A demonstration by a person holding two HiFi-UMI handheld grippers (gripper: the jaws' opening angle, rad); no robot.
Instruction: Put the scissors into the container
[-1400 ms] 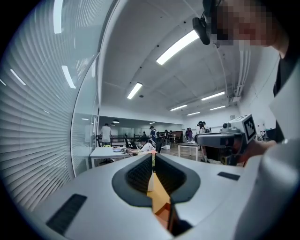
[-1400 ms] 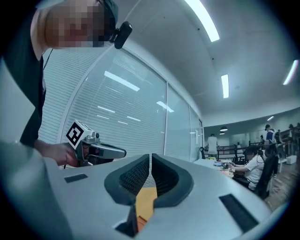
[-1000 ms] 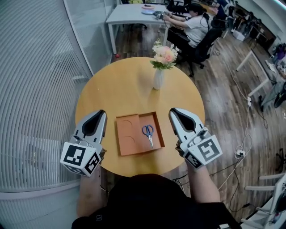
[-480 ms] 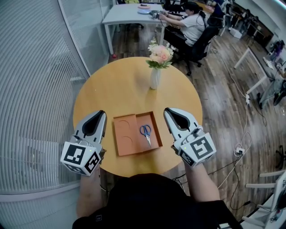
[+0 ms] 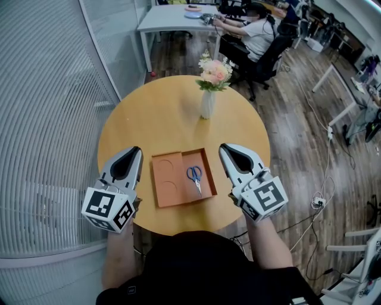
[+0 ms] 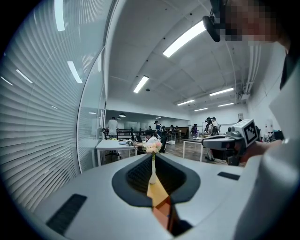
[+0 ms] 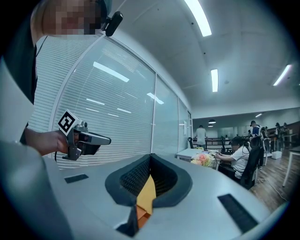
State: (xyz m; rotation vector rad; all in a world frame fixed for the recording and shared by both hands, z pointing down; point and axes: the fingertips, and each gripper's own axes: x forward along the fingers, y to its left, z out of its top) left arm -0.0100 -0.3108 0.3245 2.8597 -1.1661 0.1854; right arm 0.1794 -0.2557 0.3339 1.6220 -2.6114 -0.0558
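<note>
Blue-handled scissors lie in square orange tray; left gripper and right gripper, closed and empty, flank it; either could nudge it

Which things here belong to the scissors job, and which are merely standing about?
Part of the job: scissors, lying in the orange container; left gripper and right gripper, both shut, empty.
Just about: vase of flowers on the round table; a seated person at a desk behind.
</note>
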